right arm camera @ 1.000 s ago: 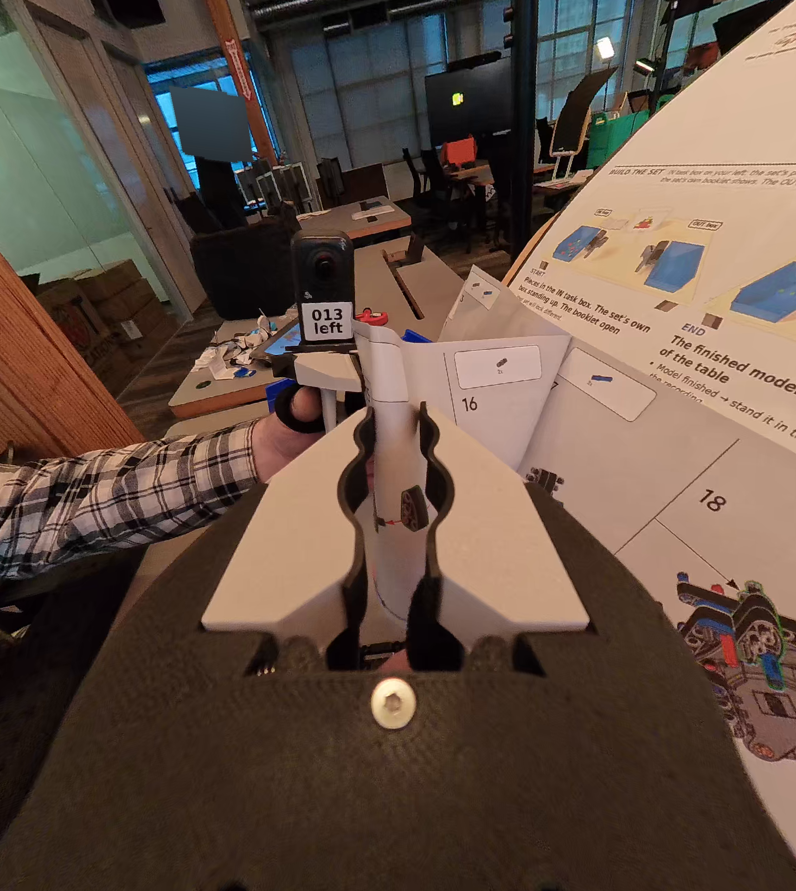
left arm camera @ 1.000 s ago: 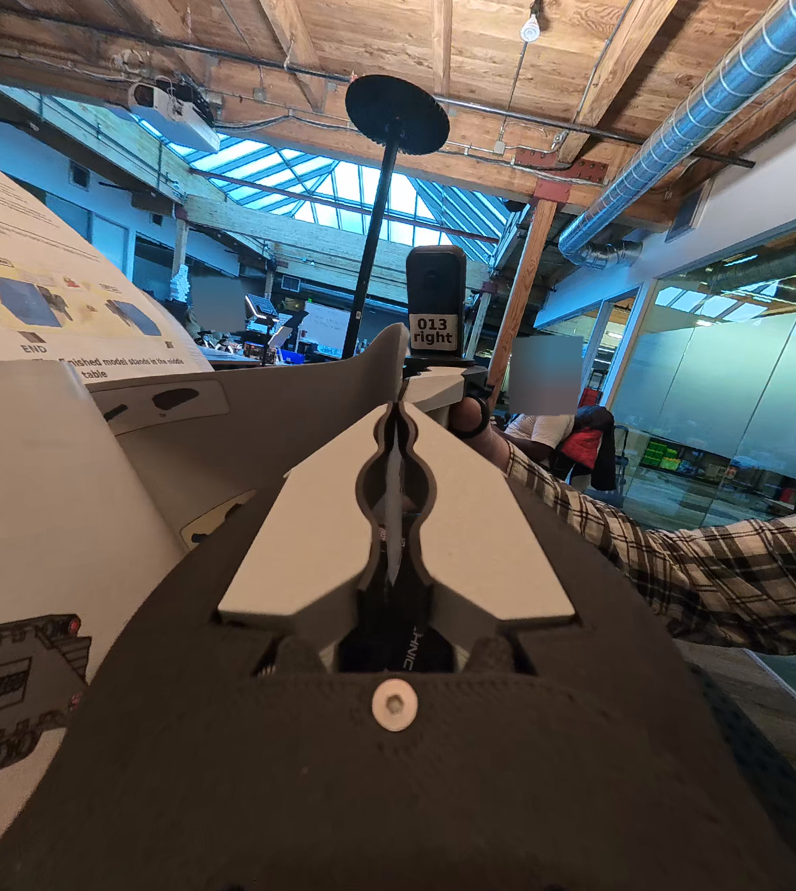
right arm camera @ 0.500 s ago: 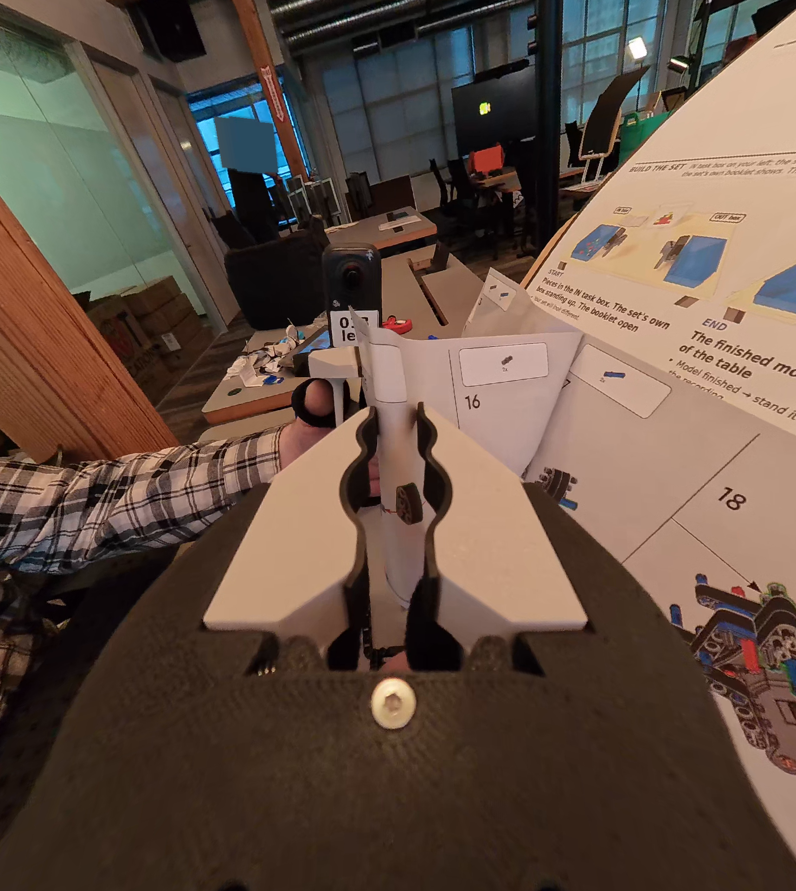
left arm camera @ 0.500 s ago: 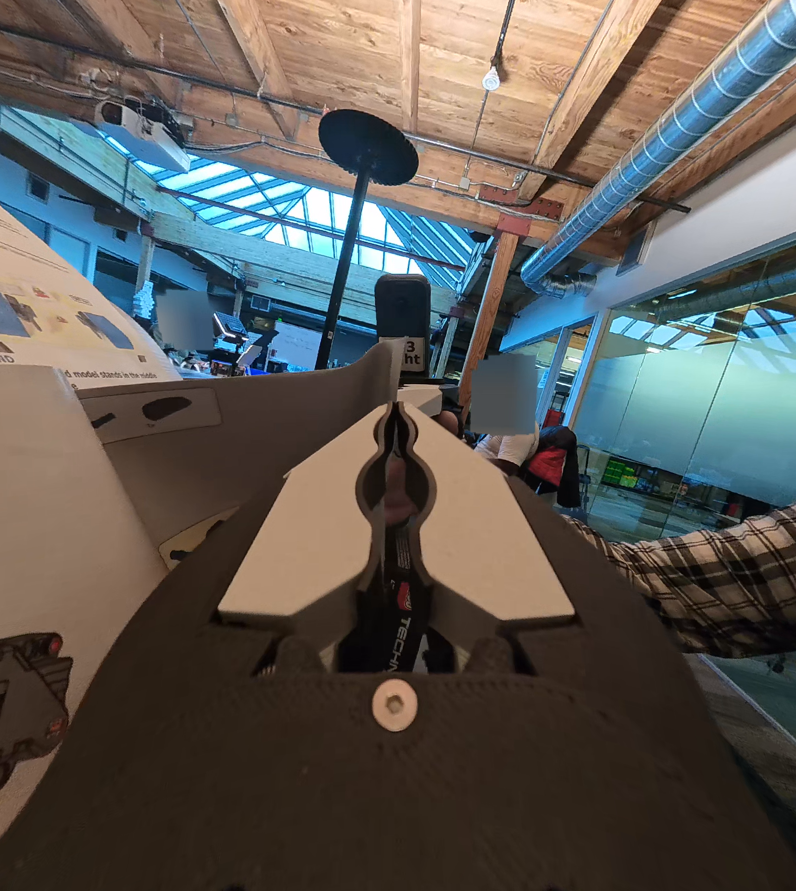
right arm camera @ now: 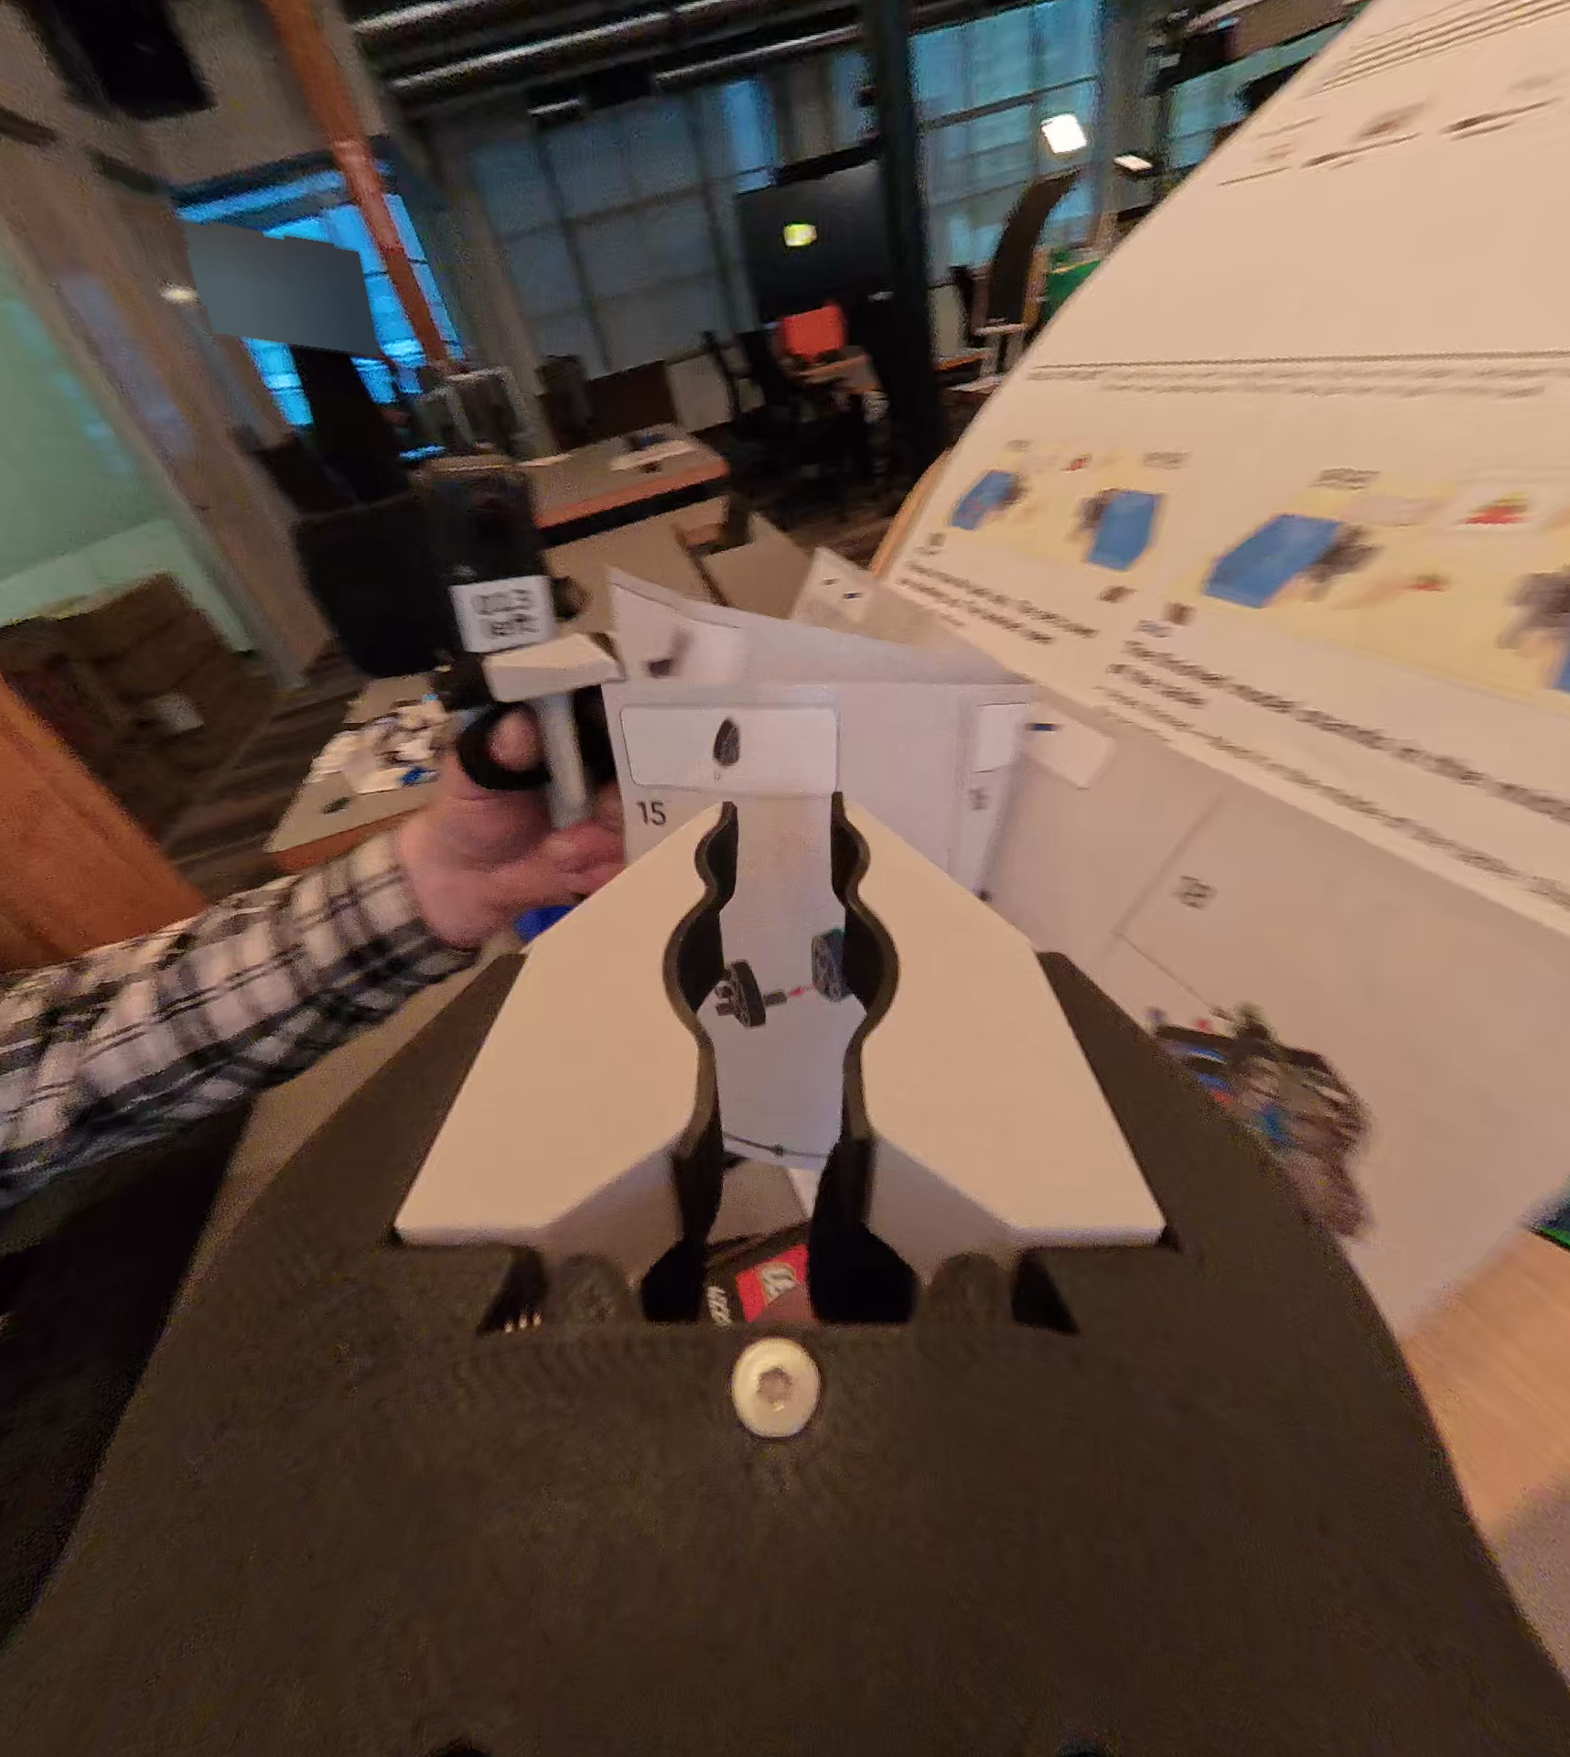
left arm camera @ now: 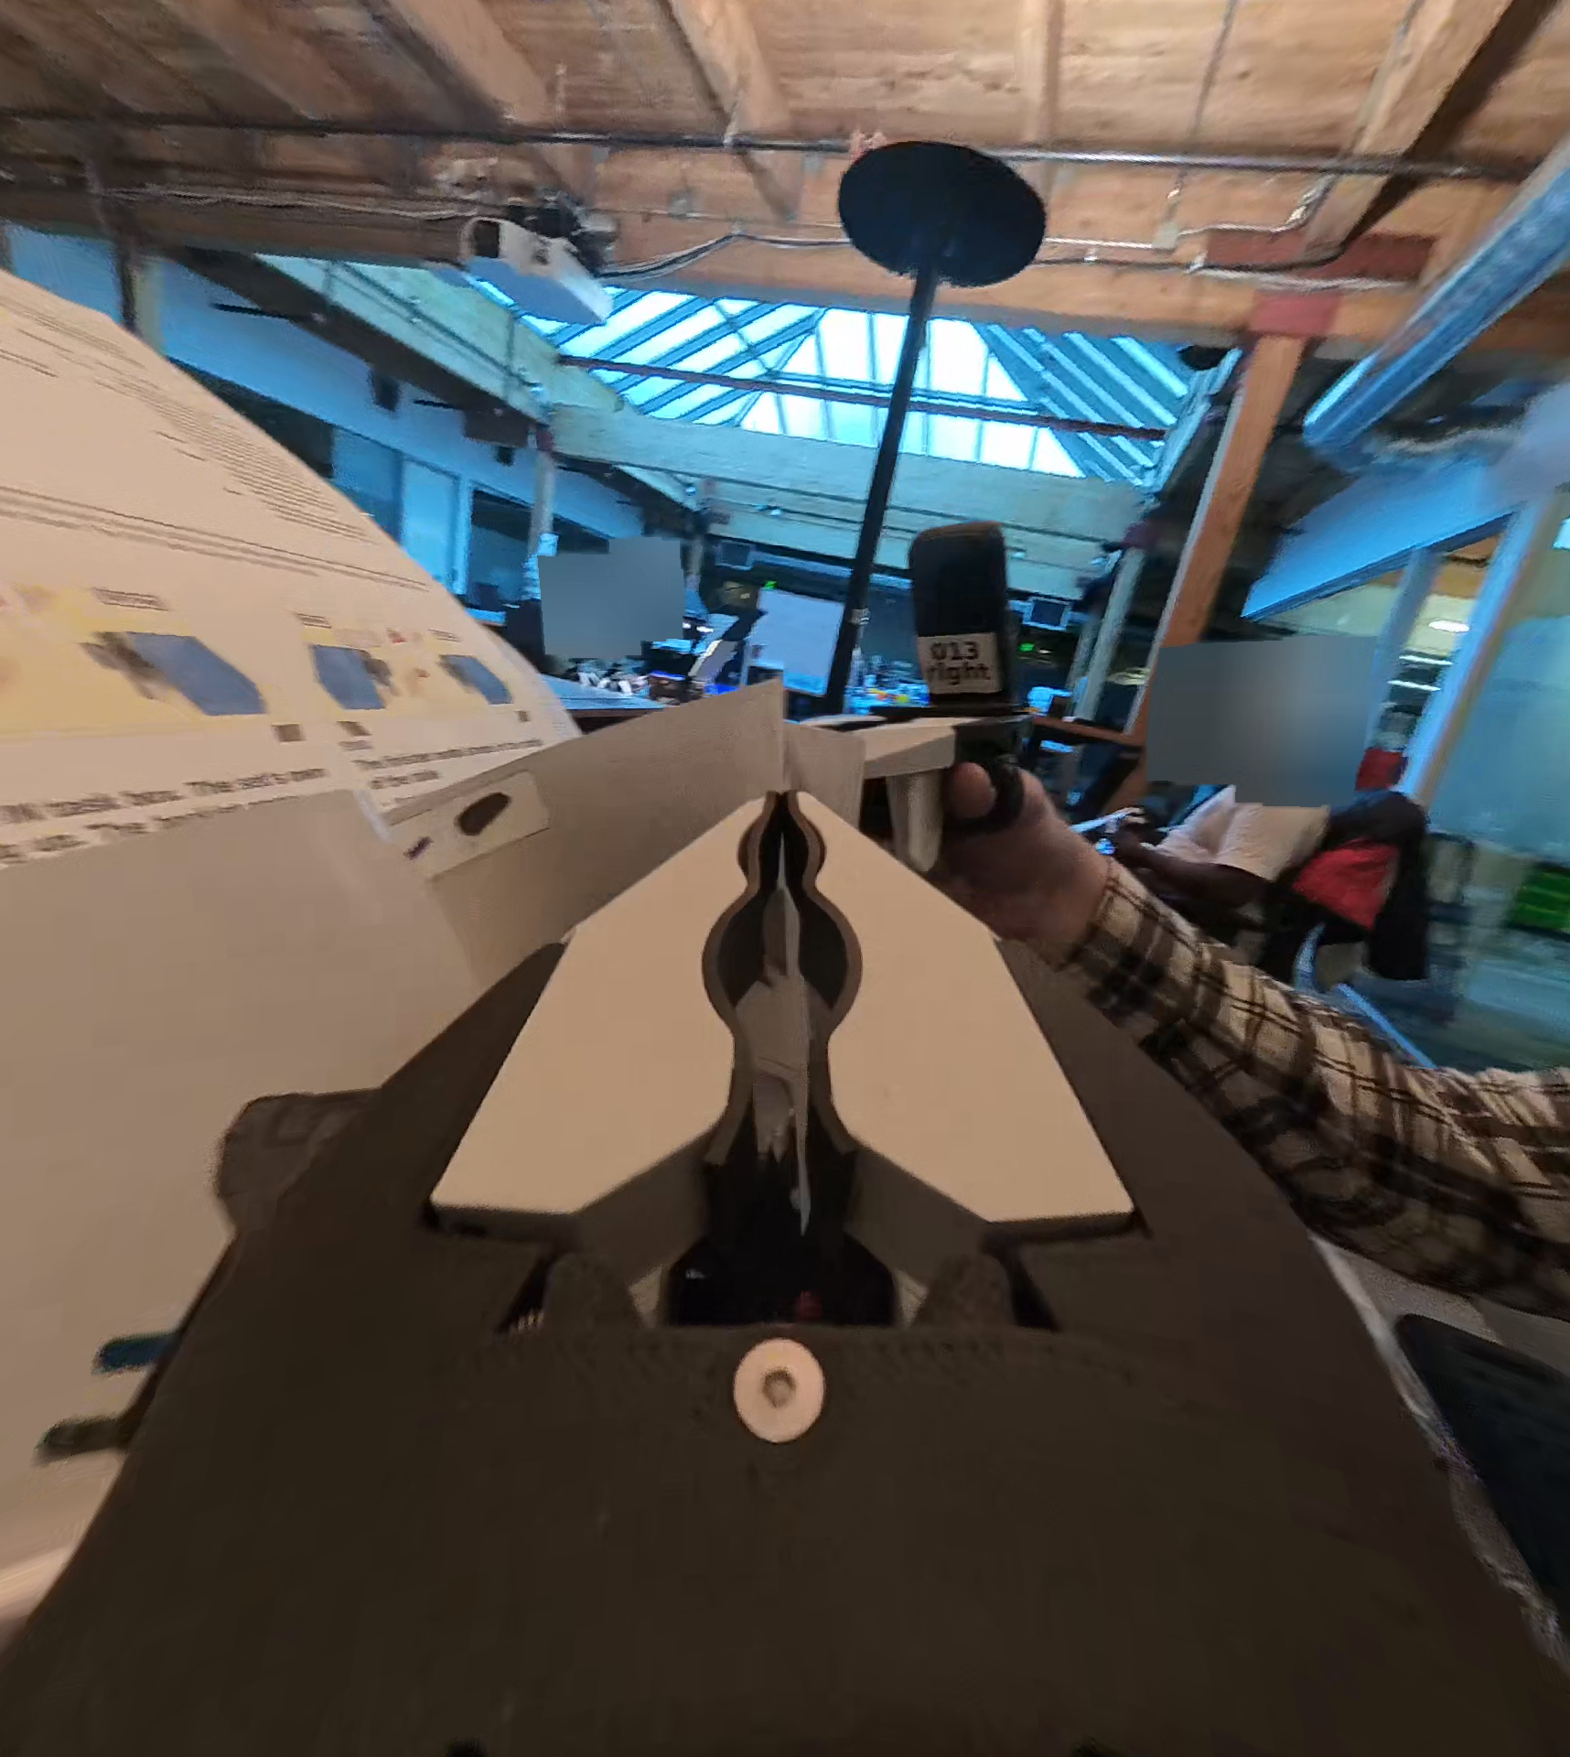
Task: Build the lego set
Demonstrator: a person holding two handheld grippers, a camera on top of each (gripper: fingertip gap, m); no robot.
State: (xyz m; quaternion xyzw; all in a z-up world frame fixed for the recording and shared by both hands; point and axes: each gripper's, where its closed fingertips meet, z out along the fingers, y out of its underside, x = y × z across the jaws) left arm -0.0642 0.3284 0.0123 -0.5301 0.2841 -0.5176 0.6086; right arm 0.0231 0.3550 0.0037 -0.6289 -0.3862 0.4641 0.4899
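hand-held grippers (left arm camera: 782,808) (right arm camera: 782,808): 2 | booklet (right arm camera: 762,951): 1 | instruction sheet (right arm camera: 1333,666): 1

Timber-beam ceiling (left arm camera: 1142,86); skylight (left arm camera: 857,380); silver duct (left arm camera: 1475,257); glass partitions (left arm camera: 1523,723); desks (right arm camera: 629,475); dark chairs (right arm camera: 762,380).

My left gripper (left arm camera: 783,808) and right gripper (right arm camera: 781,818): pale grey wedge fingers with wavy black inner edges, textured black housing, one silver screw each. Both sleeves (left arm camera: 1333,1122) black-and-white plaid. Black finger loops on triggers.
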